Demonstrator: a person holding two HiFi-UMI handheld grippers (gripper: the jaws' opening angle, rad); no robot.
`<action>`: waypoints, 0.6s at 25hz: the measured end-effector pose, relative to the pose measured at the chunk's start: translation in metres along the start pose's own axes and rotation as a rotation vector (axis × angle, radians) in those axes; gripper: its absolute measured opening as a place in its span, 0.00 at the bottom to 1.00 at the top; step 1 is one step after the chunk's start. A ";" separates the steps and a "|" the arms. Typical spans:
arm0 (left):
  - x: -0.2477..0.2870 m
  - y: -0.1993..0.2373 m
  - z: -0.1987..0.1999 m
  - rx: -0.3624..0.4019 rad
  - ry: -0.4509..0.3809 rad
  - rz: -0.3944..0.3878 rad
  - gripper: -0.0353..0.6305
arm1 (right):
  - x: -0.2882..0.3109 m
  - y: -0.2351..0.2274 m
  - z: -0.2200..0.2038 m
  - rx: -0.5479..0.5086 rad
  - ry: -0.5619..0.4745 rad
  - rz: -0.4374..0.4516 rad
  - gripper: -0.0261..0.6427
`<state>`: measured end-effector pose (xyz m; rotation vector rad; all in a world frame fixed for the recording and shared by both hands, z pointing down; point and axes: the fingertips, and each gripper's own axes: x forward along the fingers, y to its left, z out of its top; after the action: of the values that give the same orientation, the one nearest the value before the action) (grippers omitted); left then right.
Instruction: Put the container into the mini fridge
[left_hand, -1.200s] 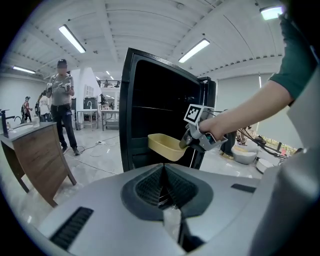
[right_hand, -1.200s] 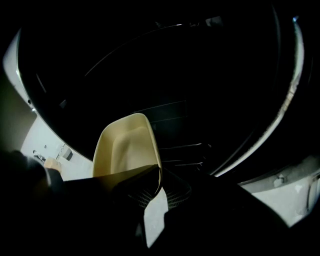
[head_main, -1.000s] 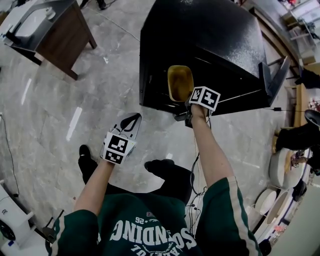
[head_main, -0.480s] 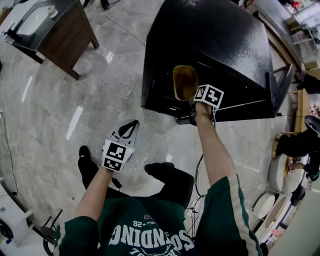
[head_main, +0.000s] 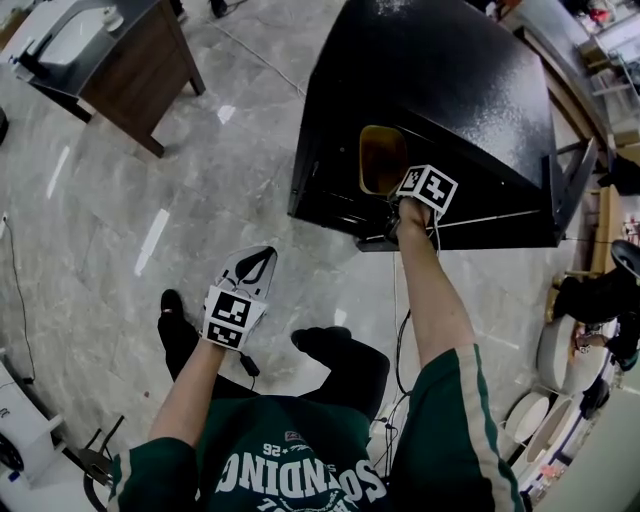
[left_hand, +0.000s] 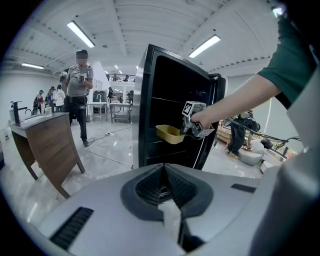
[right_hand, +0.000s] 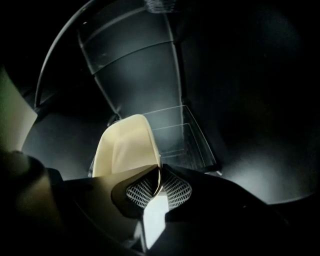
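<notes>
At the mini fridge's (head_main: 450, 90) open front, the right gripper's (right_hand: 158, 176) fingers (right_hand: 176, 192) are pinched tight on the rim of the yellow container (right_hand: 125, 147), which hangs just inside the fridge, near its clear shelf (right_hand: 186, 134). With such a thin edge grip, I reckon the container could tilt or slip if it knocks that shelf's lip. The left gripper (left_hand: 163, 180) hangs well back from the fridge, fingers closed on nothing.
</notes>
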<state>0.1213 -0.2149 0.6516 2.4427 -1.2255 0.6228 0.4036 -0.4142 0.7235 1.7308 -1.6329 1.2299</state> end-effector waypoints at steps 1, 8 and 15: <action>-0.001 0.001 -0.001 -0.001 0.002 0.002 0.08 | 0.001 0.000 0.001 0.014 -0.007 0.002 0.10; -0.010 0.005 -0.004 -0.003 0.014 0.006 0.08 | 0.001 -0.001 0.014 0.088 -0.090 0.025 0.11; -0.020 0.008 -0.002 0.008 0.027 -0.009 0.08 | -0.008 0.005 0.015 0.124 -0.144 0.047 0.11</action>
<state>0.1032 -0.2052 0.6433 2.4369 -1.2028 0.6566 0.4039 -0.4234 0.7078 1.9058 -1.7195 1.2794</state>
